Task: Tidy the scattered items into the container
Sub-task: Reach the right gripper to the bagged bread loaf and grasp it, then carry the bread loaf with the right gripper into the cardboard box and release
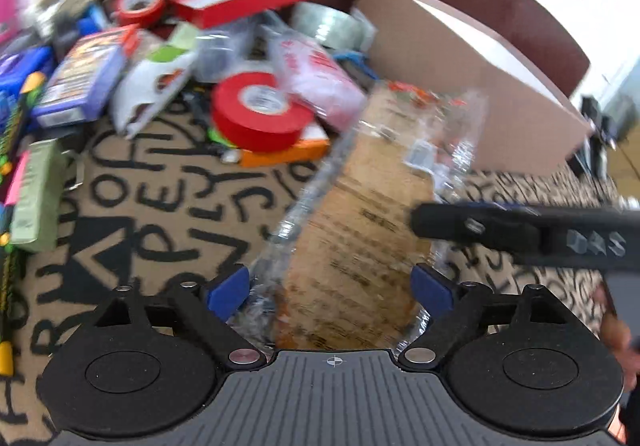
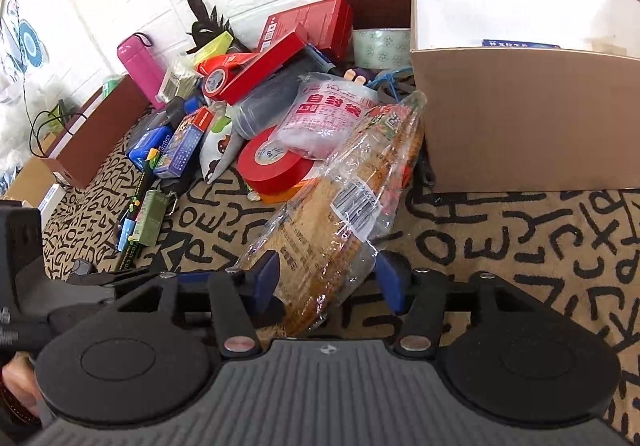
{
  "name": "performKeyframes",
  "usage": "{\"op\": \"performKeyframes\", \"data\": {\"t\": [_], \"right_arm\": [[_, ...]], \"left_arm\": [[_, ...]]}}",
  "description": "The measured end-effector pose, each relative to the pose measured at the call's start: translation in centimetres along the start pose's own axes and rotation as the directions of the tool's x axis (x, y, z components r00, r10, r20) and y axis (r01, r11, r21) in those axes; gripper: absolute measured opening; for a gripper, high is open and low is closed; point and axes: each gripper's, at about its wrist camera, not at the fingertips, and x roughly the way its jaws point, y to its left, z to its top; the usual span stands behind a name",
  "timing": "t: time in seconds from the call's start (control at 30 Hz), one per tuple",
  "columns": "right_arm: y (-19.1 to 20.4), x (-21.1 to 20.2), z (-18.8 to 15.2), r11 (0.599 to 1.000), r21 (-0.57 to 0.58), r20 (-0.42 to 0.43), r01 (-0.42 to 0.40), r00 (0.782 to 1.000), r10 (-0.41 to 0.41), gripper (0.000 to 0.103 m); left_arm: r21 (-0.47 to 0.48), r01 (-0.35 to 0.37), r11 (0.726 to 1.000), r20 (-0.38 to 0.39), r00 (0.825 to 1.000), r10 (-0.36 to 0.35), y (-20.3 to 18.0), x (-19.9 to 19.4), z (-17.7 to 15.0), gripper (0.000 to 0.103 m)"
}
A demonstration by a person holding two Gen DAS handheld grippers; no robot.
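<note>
**Both grippers around the clear packet beside the box**

My left gripper [image 1: 330, 296] stands wide, its blue pads [image 1: 226, 296] on either side of the long clear plastic packet with brown printed contents [image 1: 360, 214]; that view is blurred and I cannot tell whether they touch it. My right gripper [image 2: 328, 286] is about half open around the packet's near end [image 2: 320, 242], its left pad [image 2: 269, 278] against the wrapper, the right pad just clear. The packet slants up from the letter-patterned rug [image 2: 520, 246], its far end near the tall open cardboard box [image 2: 520, 118]. Left of it lie a red tape roll [image 2: 276, 162], a white printed bag [image 2: 328, 118] and a red carton [image 2: 308, 22] in the heap
</note>
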Motion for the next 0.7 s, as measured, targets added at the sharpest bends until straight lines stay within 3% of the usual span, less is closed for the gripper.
{"op": "performKeyframes", "data": {"t": [0.07, 0.27, 0.3, 0.33, 0.37, 0.5, 0.7], "right_arm": [[-0.1, 0.8, 0.2, 1.0, 0.004, -0.014, 0.005, 1.0, -0.005, 0.058], [-1.7, 2.7, 0.0, 0.997, 0.076, -0.044, -0.004, 0.999, 0.007, 0.058], [-2.0, 3.1, 0.1, 0.995, 0.095, -0.045, -0.019, 0.999, 0.023, 0.056], [-2.3, 3.3, 0.1, 0.993, 0.11, -0.048, -0.033, 0.998, 0.039, 0.053], [-2.3, 3.5, 0.1, 0.992, 0.117, -0.051, -0.044, 0.997, 0.05, 0.042], [-1.0, 1.8, -0.1, 1.0, 0.012, -0.007, 0.003, 1.0, -0.003, 0.03], [0.7, -2.4, 0.6, 0.996, -0.092, 0.109, -0.015, 0.994, 0.025, 0.025]], "left_arm": [[0.042, -0.02, 0.999, 0.0, 1.0, 0.02, -0.4, 0.0, -0.2, 0.081], [-0.009, -0.003, 1.0, -0.003, 1.0, 0.003, 0.3, 0.2, 0.2, 0.08], [-0.001, -0.015, 1.0, -0.006, 1.0, 0.015, 0.1, 0.2, 0.4, 0.077], [0.011, -0.03, 0.999, -0.008, 1.0, 0.03, -0.2, 0.2, 0.5, 0.059], [0.018, -0.043, 0.999, -0.009, 0.999, 0.043, -0.4, 0.1, 0.5, 0.052], [-0.01, -0.033, 0.999, 0.006, 0.999, 0.033, -0.6, -1.3, 0.2, 0.042], [-0.015, -0.043, 0.999, 0.094, 0.995, 0.045, -2.6, -4.8, 0.6, 0.035]]}}
